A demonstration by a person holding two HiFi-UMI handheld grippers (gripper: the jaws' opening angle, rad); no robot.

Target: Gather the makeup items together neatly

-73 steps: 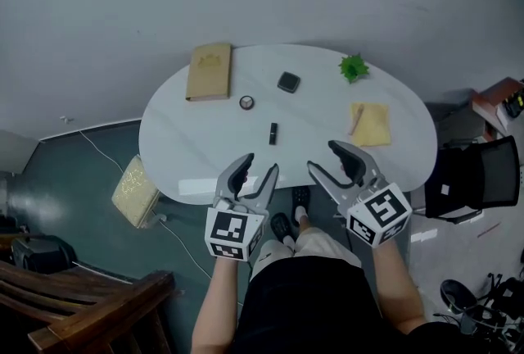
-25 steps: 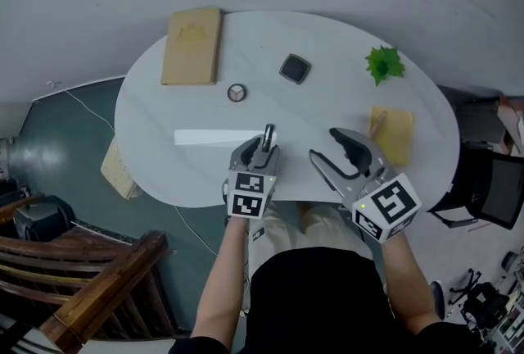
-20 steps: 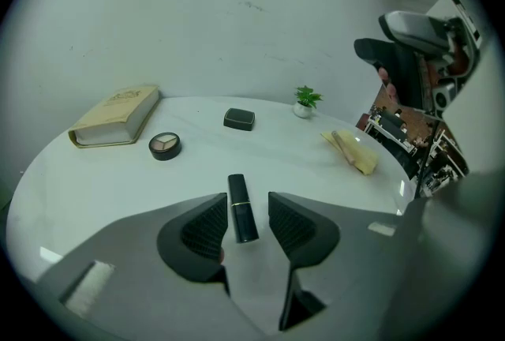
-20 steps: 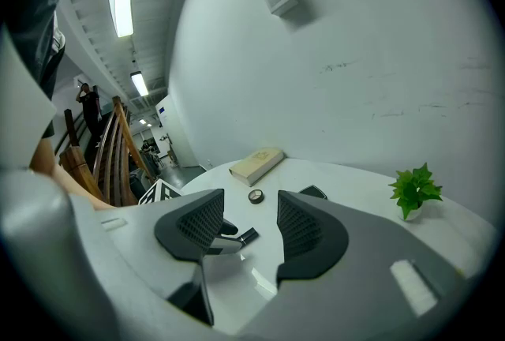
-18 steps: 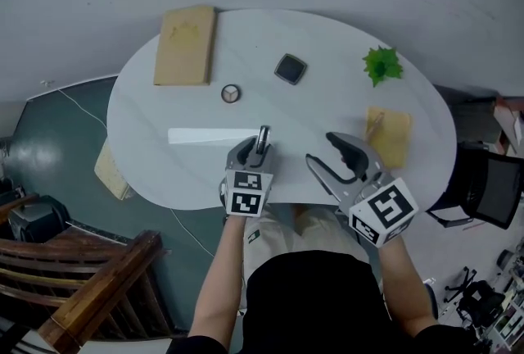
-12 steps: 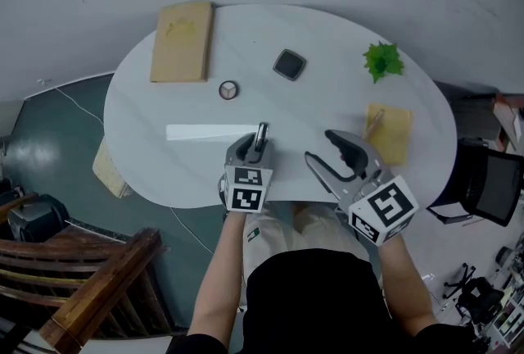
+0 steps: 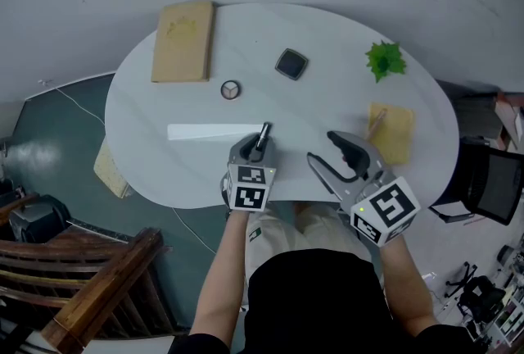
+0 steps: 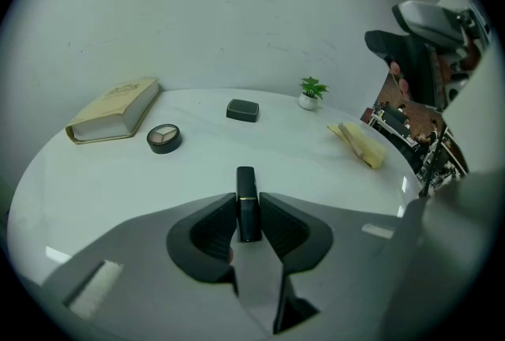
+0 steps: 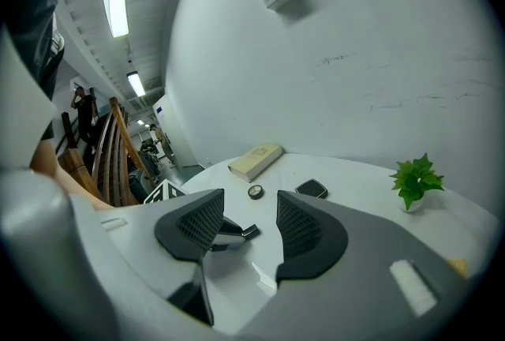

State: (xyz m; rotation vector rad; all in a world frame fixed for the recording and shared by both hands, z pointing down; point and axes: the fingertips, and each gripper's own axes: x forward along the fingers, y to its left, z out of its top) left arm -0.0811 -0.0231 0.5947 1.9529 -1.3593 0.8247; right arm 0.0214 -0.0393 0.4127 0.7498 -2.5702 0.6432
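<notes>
The lipstick (image 8: 247, 201), a black tube, lies flat on the white table (image 7: 164, 119) near its 6 o'clock edge, pointing away from the person. The left gripper (image 8: 248, 213) is angled down onto it. Its jaws have just been closing, and the ribbed pads now sit against both long sides of the tube, so it's clamped on the lipstick. The grip is low on the body with the cap end sticking out past the tips, probably so the tube can be lifted and set down without rolling.

From the lipstick, the round eyeshadow pot (image 7: 231, 89) is at about 11 o'clock and the square black compact (image 7: 291, 64) at about 1 o'clock, farther back. All three makeup items are apart, so gathering is barely begun. My guess is the lipstick goes toward those two.

The right gripper (image 7: 326, 149) hovers at 3 o'clock of the lipstick, above the table edge. Its jaws are spread with nothing between the pads. It looks parked to keep out of the left one's way.

Non-task stuff is out at the rim: a tan book (image 7: 183, 41) at 10 o'clock of the table, a small green plant (image 7: 385, 61) at 2 o'clock and a folded yellow cloth (image 7: 391, 133) at 4 o'clock.
</notes>
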